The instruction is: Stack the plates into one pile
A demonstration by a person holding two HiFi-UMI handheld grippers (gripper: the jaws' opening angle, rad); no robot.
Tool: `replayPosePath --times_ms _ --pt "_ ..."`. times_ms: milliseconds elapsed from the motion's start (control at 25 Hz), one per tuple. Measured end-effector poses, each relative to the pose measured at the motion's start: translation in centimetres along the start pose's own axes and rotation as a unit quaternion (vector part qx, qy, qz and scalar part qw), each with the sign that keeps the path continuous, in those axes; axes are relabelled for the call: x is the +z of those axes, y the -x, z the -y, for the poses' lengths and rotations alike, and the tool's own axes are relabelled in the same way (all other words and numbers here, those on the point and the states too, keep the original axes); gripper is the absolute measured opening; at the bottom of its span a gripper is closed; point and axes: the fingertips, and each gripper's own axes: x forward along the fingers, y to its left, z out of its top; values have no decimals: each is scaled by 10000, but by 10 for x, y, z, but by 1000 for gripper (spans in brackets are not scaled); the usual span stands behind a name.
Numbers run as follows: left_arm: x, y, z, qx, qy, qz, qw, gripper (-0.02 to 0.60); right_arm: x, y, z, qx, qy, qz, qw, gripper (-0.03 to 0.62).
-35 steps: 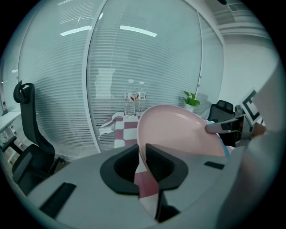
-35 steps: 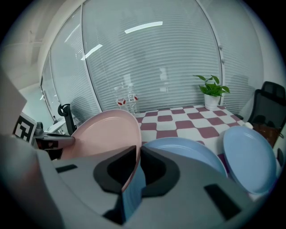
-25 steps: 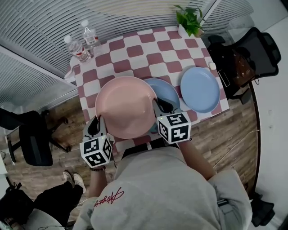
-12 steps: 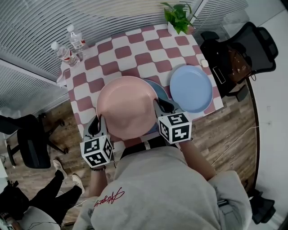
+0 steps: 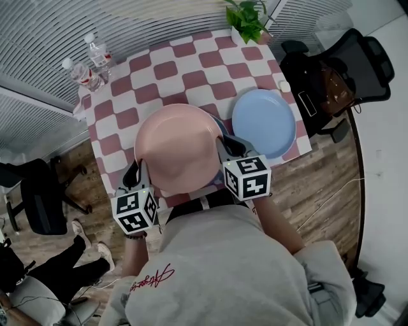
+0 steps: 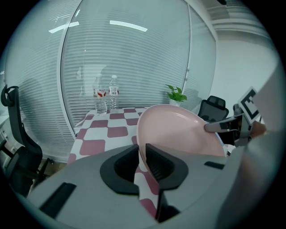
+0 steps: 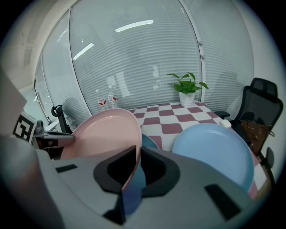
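Note:
Both grippers hold a large pink plate [image 5: 177,146] by opposite rims, above the near edge of the checkered table [image 5: 185,63]. My left gripper [image 5: 136,176] is shut on its left rim, the right gripper [image 5: 225,150] on its right rim. In the left gripper view the pink plate [image 6: 178,129] stands between the jaws of the left gripper [image 6: 142,157]. In the right gripper view the rim of the pink plate [image 7: 103,132] sits in the right gripper [image 7: 135,163]. A darker blue plate [image 7: 148,142] lies almost hidden under it. A light blue plate [image 5: 264,121] lies to the right.
Two water bottles [image 5: 83,63] stand at the table's far left corner and a potted plant [image 5: 245,19] at the far right. A small white object [image 5: 285,86] lies by the right edge. Black office chairs [image 5: 357,60] flank the table; a seated person's legs [image 5: 57,274] show at lower left.
Both grippers have carried the pink plate to the right over the table. It now covers nearly all of the darker blue plate and sits closer to the light blue one.

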Motion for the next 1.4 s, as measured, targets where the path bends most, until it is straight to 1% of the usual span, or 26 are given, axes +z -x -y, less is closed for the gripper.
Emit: replayPosePath --times_ms 720,1400 --pt "-8 -15 30 -58 5 -133 9999 57 -12 5 32 -68 -50 -147 9999 38" --pt "-25 -24 30 1 -41 -321 9995 57 -29 -2 35 -71 -37 -254 9996 38"
